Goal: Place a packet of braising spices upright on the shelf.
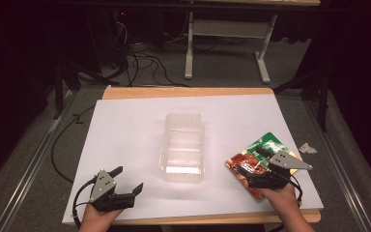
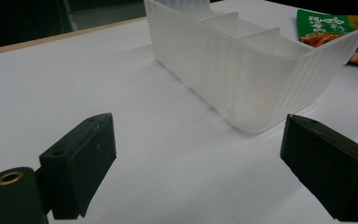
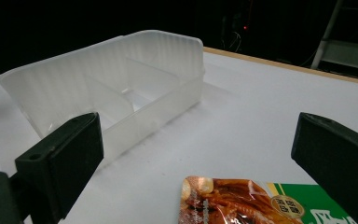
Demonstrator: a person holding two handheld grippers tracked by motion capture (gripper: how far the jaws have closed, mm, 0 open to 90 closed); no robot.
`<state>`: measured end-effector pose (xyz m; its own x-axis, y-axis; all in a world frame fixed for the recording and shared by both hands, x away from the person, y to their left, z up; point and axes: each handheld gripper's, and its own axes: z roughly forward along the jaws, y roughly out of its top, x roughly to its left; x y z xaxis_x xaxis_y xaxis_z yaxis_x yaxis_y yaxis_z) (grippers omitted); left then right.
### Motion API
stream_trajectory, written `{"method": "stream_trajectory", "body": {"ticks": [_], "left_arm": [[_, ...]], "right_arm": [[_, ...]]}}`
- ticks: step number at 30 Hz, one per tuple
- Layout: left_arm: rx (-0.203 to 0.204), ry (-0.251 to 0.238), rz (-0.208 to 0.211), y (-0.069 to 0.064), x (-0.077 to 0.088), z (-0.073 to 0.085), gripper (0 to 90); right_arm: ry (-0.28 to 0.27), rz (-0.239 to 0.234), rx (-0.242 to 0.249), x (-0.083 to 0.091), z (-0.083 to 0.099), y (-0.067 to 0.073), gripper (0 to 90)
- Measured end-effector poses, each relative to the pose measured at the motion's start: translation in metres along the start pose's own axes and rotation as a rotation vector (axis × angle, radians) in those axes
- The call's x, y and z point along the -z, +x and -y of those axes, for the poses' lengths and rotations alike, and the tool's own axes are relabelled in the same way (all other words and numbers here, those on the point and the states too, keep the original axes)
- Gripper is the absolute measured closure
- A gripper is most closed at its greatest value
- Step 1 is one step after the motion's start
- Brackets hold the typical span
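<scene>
A translucent white ribbed plastic tray (image 1: 183, 147) with inner dividers is seen at the centre of the high view, standing on a white-topped bench (image 1: 125, 130) with a wooden edge. Three compartments are formed by the dividers, and nothing can be made out inside them. A flat foil food packet, red-brown with a green end (image 1: 251, 166), is laid on the bench at the lower right of that view, just beside the tray but apart from it.

The left gripper (image 1: 127, 181) is held by a hand (image 1: 94, 218) at the lower left of the high view, near the bench's front edge and well apart from the tray. In the left gripper view its jaws are spread wide with nothing between them but bare white bench; the tray (image 2: 242, 70) is seen in the upper middle and the packet (image 2: 340, 32) at the upper right corner.

The right gripper (image 1: 251, 162) is held by the other hand (image 1: 282, 198) at the lower right of the high view, directly over the packet. In the right gripper view its jaws are likewise spread wide and nothing is gripped; the packet (image 3: 242, 200) lies between them at the bottom centre, and whether it is touched cannot be told. The tray (image 3: 116, 84) is seen at the upper left.
</scene>
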<state>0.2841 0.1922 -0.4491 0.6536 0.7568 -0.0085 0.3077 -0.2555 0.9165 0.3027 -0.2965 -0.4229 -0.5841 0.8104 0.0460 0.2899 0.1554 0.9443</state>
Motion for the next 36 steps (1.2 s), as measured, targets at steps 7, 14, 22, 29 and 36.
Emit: {"method": "stream_trajectory", "body": {"ticks": [7, 14, 22, 29, 36], "left_arm": [[0.001, 0.003, 0.003, -0.001, -0.003, -0.001, 10.9], [0.010, 0.010, -0.006, -0.001, -0.004, -0.001, 12.5], [0.082, 0.014, -0.003, -0.003, -0.004, -0.006, 52.1], [0.049, 0.072, -0.002, -0.014, -0.024, -0.015, 85.0], [0.034, 0.117, 0.015, -0.023, -0.051, -0.024, 90.0]], "right_arm": [[-0.001, 0.015, -0.026, 0.004, 0.004, -0.008, 2.2], [0.000, 0.022, -0.021, 0.006, 0.004, -0.011, 2.7], [-0.017, 0.036, -0.036, 0.013, 0.004, -0.013, 5.0], [-0.010, 0.060, -0.051, 0.018, 0.009, -0.019, 6.6], [-0.008, 0.107, -0.071, 0.037, 0.017, -0.025, 8.0]]}}
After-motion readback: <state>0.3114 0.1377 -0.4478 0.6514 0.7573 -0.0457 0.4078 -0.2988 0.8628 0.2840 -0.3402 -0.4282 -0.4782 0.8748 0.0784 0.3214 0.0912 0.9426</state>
